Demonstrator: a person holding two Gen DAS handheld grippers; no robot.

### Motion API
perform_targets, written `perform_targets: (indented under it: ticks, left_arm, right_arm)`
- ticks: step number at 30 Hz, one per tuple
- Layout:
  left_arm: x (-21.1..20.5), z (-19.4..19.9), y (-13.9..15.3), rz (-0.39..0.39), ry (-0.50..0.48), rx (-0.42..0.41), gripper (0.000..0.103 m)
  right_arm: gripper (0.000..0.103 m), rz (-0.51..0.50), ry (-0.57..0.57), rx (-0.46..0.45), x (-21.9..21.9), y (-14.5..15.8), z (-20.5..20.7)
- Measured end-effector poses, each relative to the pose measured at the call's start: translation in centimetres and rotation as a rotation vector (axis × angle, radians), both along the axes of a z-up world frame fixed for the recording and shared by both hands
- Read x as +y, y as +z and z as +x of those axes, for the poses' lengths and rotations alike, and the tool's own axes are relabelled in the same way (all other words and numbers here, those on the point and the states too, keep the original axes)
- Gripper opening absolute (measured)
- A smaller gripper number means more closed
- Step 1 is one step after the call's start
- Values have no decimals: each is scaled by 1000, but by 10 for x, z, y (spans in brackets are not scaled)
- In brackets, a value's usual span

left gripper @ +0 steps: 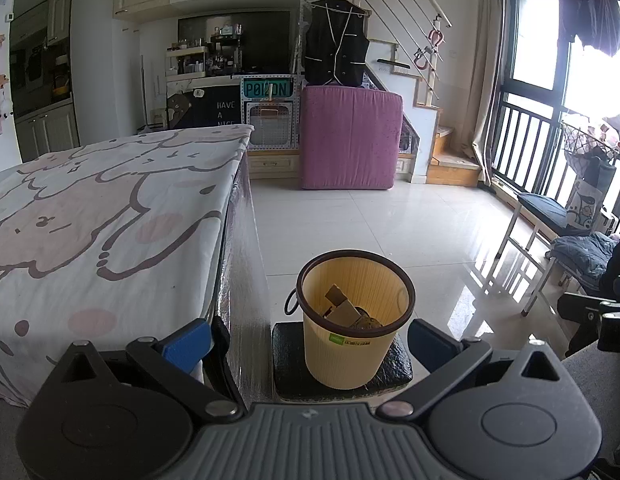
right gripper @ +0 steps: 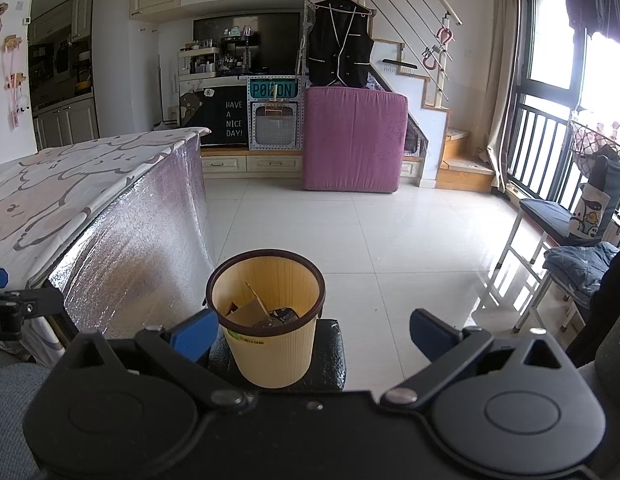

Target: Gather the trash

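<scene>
Both the left gripper (left gripper: 310,340) and right gripper (right gripper: 310,332) gape wide and empty over the yellow bin (left gripper: 351,316), which sits on a dark pad (left gripper: 393,364) beside the table (left gripper: 110,208), probably for easy drops.

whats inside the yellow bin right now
The yellow bin holds folded brown cardboard and a dark printed wrapper beside it. Anything beneath those pieces, and the bin's floor, is covered from view.

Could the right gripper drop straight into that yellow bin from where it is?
Probably yes. The right gripper is open and empty, the yellow bin stands uncovered just ahead on its dark pad, and nothing lies between them. Cardboard scraps already fill the bottom.
</scene>
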State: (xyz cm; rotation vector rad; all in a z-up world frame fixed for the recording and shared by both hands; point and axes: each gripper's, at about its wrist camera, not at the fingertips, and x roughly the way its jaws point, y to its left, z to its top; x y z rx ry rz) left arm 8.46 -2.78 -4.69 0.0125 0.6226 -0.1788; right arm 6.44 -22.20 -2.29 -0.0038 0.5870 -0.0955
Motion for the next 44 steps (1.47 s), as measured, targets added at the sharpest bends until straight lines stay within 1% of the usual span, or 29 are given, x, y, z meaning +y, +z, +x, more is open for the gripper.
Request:
perform_targets:
  ticks: [44]
  left_arm:
    - [4,2,4,7,-6,-15,103]
  right_arm:
    - [103,-3,0,-1,2,0,1]
